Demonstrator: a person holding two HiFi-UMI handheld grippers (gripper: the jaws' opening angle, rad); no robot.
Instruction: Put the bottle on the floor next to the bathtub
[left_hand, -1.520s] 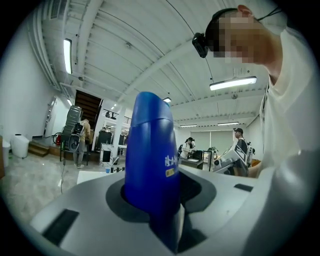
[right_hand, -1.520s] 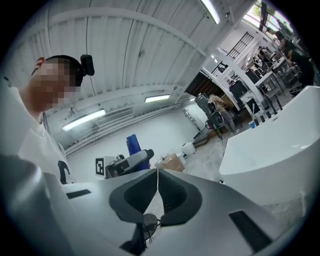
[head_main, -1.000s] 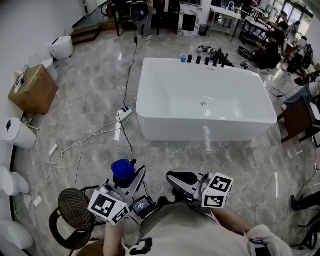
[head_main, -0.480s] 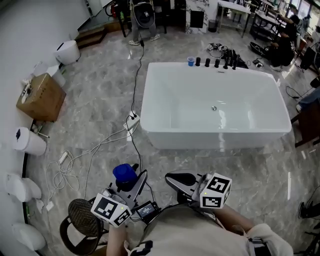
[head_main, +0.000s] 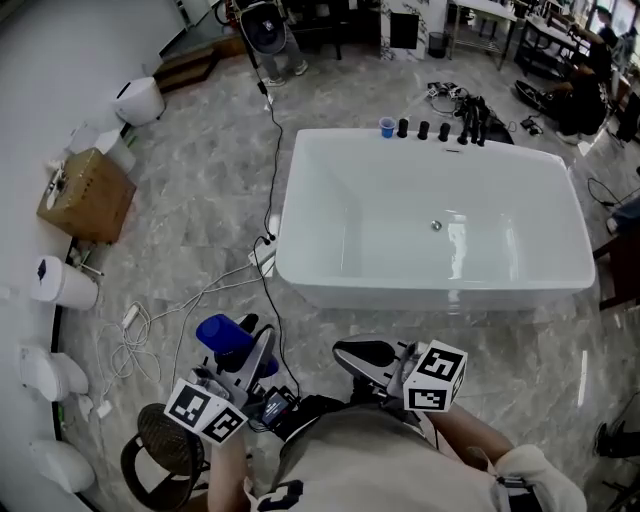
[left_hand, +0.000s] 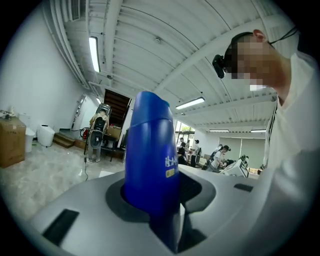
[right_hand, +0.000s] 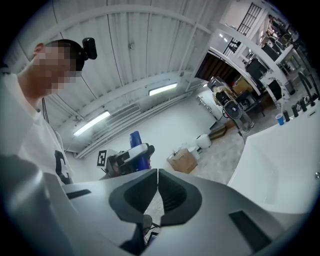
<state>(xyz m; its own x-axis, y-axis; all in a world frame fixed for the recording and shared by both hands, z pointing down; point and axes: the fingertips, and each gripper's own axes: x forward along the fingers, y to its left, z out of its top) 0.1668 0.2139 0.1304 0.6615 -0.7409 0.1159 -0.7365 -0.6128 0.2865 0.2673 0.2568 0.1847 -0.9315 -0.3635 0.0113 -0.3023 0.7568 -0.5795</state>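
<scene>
The left gripper (left_hand: 152, 202) has its jaws clamped on the blue bottle (left_hand: 149, 150), which stands upright between them. In the head view the bottle (head_main: 222, 333) hangs above the floor (head_main: 200, 200), off the near left corner of the bathtub (head_main: 430, 292) and apart from it. The right gripper (right_hand: 157, 194) is empty, its jaws pressed together, and is held before the tub's near wall. A small blue cup (head_main: 386, 127) stands on the tub's far rim. White cables (head_main: 130, 340) trail over the floor at left, near a cardboard box (head_main: 85, 195). Below the left gripper sits what looks like a round stool (head_main: 160, 450).
</scene>
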